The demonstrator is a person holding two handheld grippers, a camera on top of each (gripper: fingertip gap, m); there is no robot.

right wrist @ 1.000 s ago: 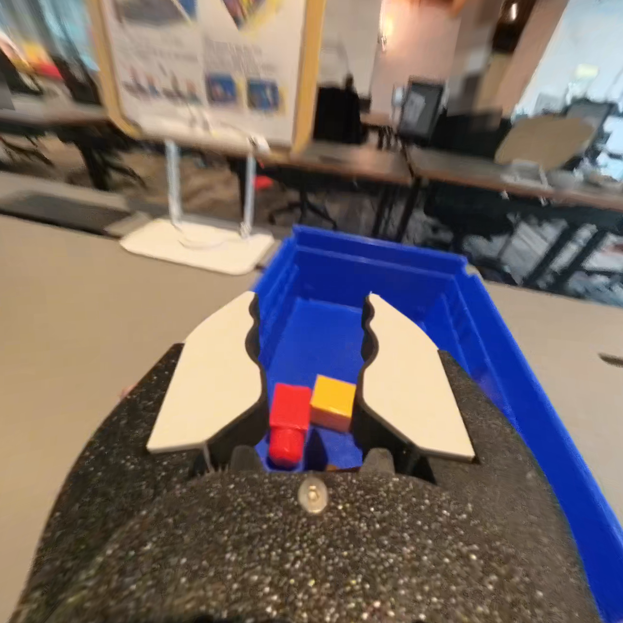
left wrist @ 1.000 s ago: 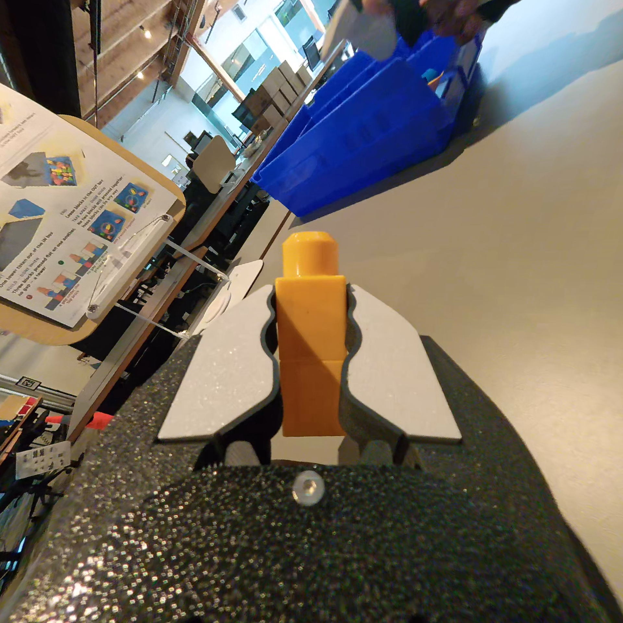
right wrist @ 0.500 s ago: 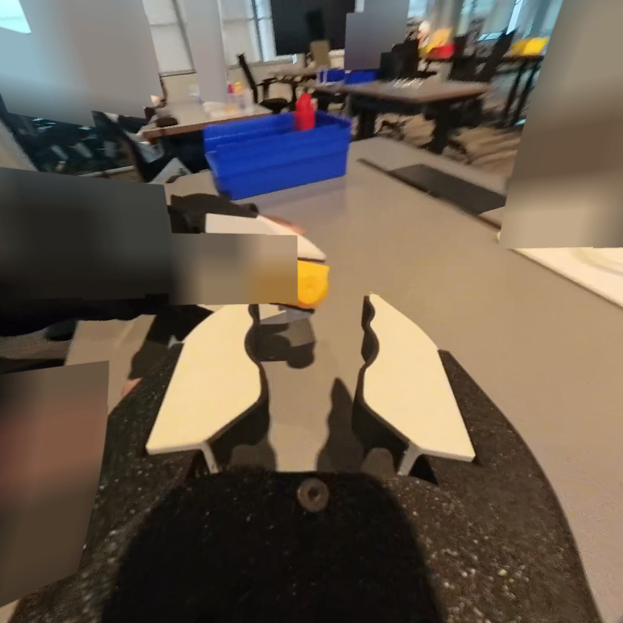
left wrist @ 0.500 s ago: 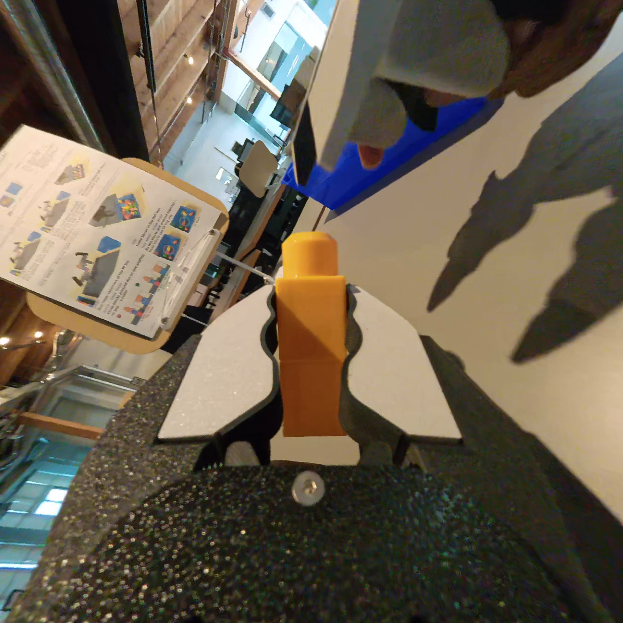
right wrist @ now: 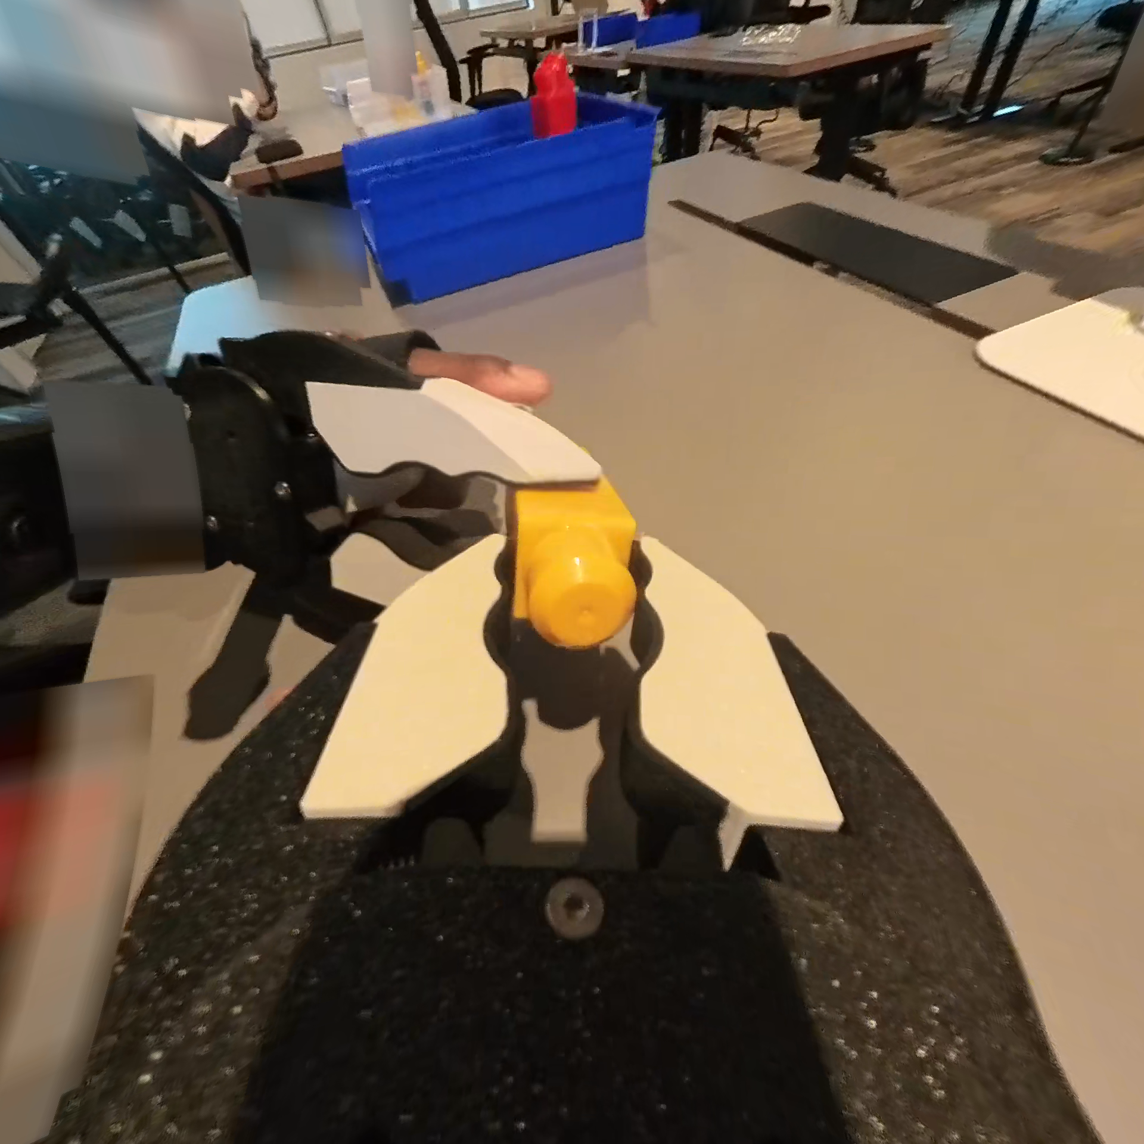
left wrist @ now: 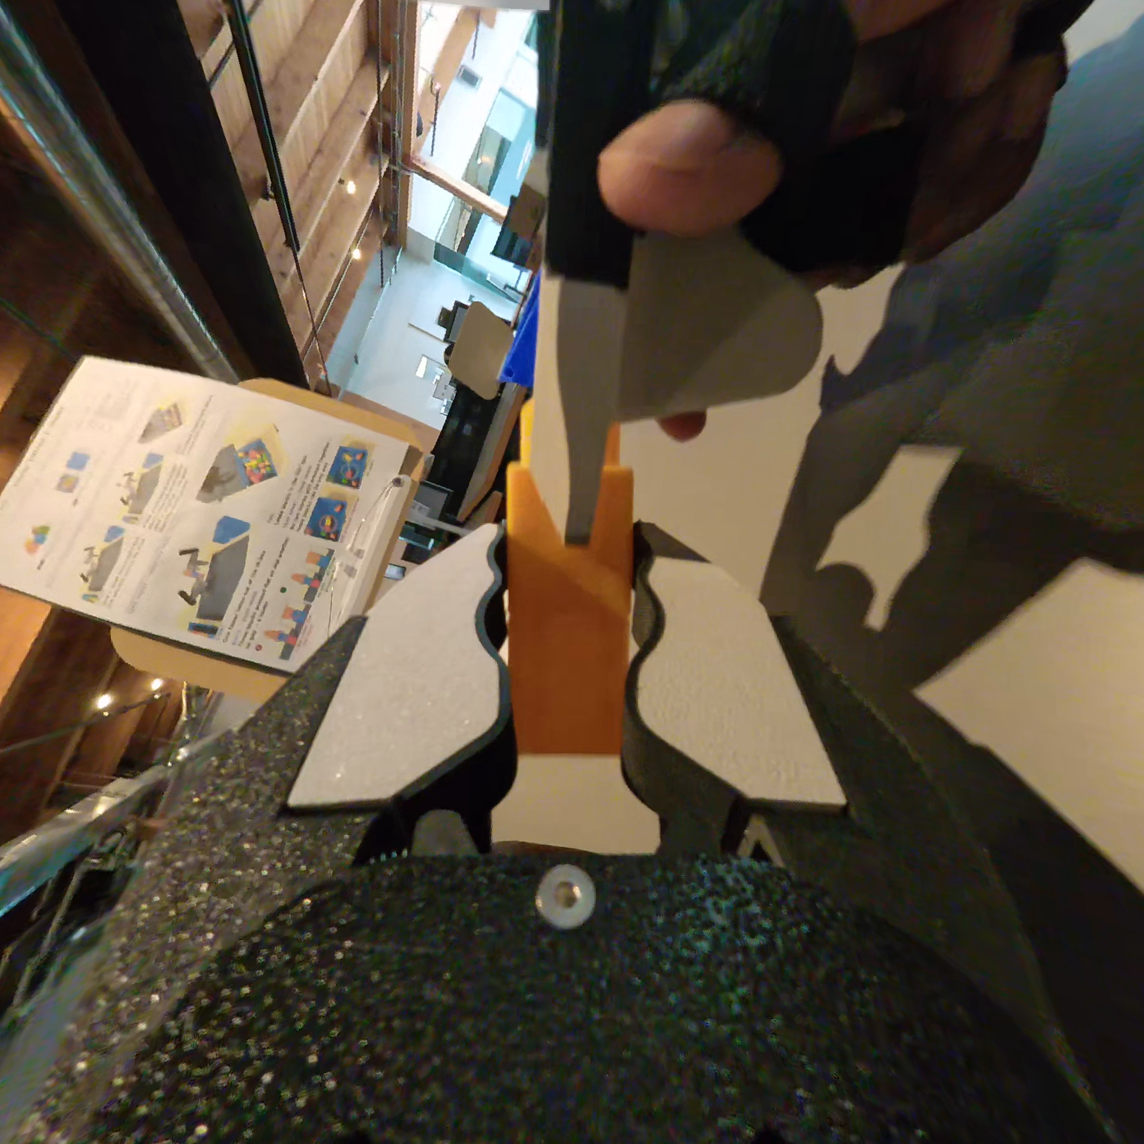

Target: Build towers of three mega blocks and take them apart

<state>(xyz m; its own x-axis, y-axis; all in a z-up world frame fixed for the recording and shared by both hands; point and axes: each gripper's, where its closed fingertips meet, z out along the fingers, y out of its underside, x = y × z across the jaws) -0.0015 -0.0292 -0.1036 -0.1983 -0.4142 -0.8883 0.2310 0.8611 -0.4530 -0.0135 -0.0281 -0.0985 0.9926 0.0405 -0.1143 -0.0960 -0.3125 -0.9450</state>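
My left gripper (left wrist: pixel 569 533) is shut on a short orange-yellow tower of mega blocks (left wrist: pixel 566 668) and holds it above the grey table (right wrist: pixel 805 495). The tower's stud end points away from the left camera. My right gripper (right wrist: pixel 569 545) has come in from the opposite side, and both its pads press on the yellow block (right wrist: pixel 582 594) at the stud end, whose stud faces the right camera. One right finger (left wrist: pixel 585 402) crosses that end in the left wrist view. A left finger (right wrist: pixel 458 433) lies over the far part of the tower in the right wrist view.
A blue bin (right wrist: pixel 495 186) with a red block tower (right wrist: pixel 553 93) stands at the far side of the table. An instruction board (left wrist: pixel 186 507) stands to the left. A white base plate (right wrist: pixel 1065 365) lies at the right. The person's hand (left wrist: pixel 687 167) grips the right gripper. My left and right fingertips are right by each other.
My right gripper swung from over the blue bin, open, to the tower in my left gripper and closed on its stud end. The left gripper kept its grasp throughout.
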